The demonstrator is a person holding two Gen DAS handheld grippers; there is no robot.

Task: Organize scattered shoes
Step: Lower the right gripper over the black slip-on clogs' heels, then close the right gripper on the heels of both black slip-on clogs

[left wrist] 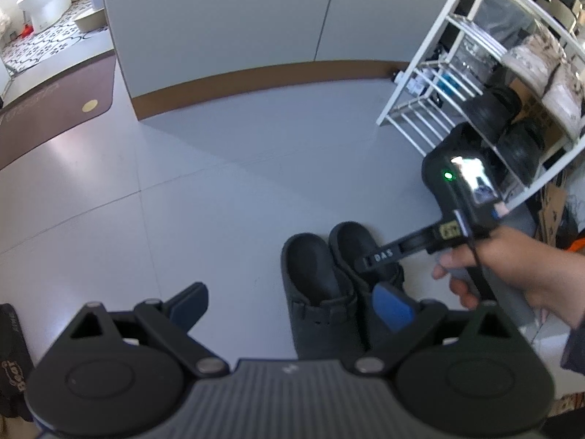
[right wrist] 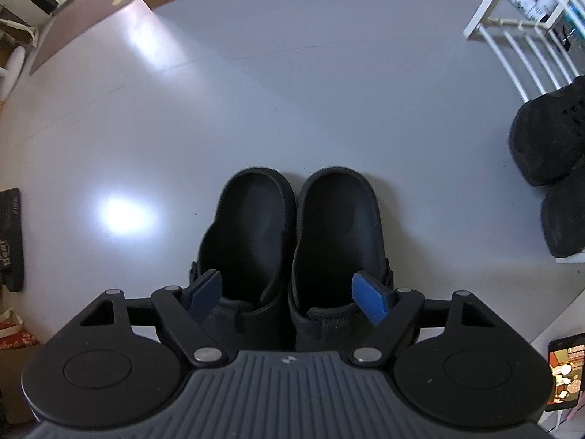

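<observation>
The right gripper (right wrist: 289, 298) hovered with fingers spread wide above two black clogs (right wrist: 292, 241) standing side by side on the grey floor (right wrist: 256, 91). The left gripper (left wrist: 289, 305), also spread wide, held nothing beside them.

Both are spread wide: the left hand-held gripper (left wrist: 292, 307) low in its frame, the right hand-held gripper (right wrist: 290, 298) likewise, gripped by a hand (left wrist: 486, 267) at right.

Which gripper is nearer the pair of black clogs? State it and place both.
Right. The right gripper hangs open directly over the pair of black clogs, its fingers straddling both. The left gripper is open too, held farther back and to the pair's left.
</observation>
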